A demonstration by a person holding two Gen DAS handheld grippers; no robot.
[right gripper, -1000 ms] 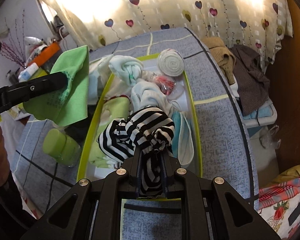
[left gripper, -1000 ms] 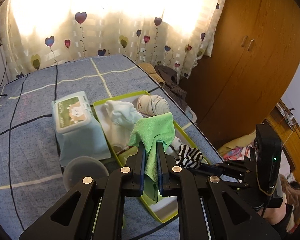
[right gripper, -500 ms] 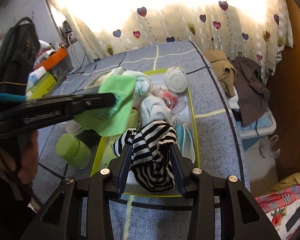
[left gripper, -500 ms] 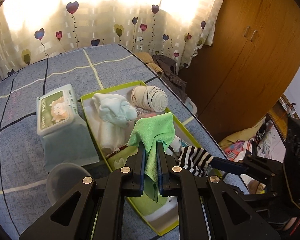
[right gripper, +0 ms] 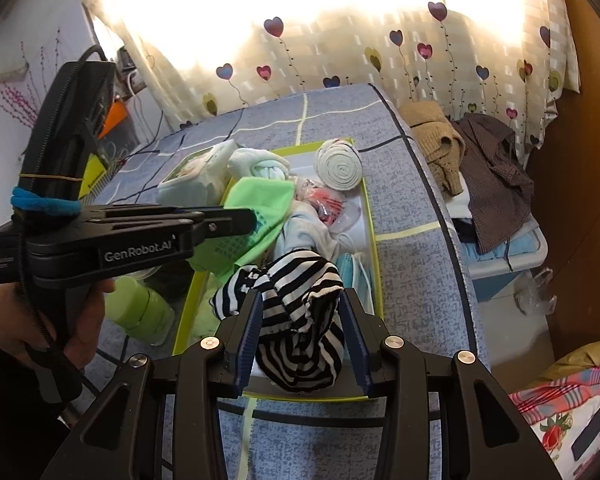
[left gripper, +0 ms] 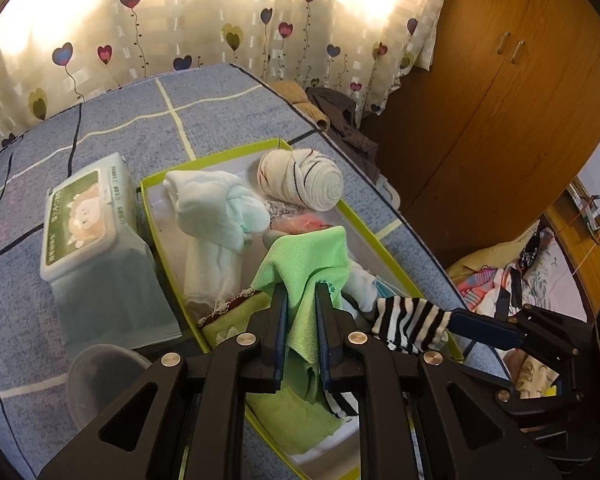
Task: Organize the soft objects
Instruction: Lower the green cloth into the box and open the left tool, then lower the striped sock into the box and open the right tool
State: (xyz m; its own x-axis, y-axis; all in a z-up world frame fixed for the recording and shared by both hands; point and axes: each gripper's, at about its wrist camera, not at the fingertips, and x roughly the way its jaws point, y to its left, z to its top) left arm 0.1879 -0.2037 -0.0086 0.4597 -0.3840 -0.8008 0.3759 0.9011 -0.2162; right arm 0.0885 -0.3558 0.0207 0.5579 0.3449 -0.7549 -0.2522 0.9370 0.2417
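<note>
Left wrist view: left gripper (left gripper: 301,296) is clamped tight on the green cloth (left gripper: 306,264), which drapes over and down between the 2 fingers, held above the lime-rimmed tray (left gripper: 150,216). The tray sits on the blue patterned bedspread (left gripper: 120,128). Inside it: a pale mint bundled towel (left gripper: 216,208) on the left side, a rolled cream sock ball (left gripper: 304,184) at the far end, something pink in clear wrap (left gripper: 304,222) between them, more green fabric at the near end. A wet-wipes pack (left gripper: 86,216) stands just beside the tray's left wall, and a translucent round lid (left gripper: 100,376) lies nearer the camera. Right gripper (left gripper: 472,324) enters from the right with the striped sock (left gripper: 412,322) at its tips.

Right wrist view: right gripper (right gripper: 302,312) has its jaws spread wide. The striped sock (right gripper: 296,320) sags loose between the pads over the tray's near end; can't tell if either pad touches it, no squeeze visible. Left gripper (right gripper: 244,220) comes in from the left, the hand (right gripper: 60,316) on its grip, green cloth (right gripper: 256,212) pinched at the tip above the tray (right gripper: 374,240). A green bottle (right gripper: 140,308) lies on the bedspread beside the tray's left wall. A tan sweater (right gripper: 436,140) and a dark checked shirt (right gripper: 496,176) are piled off the bed's right edge.
</note>
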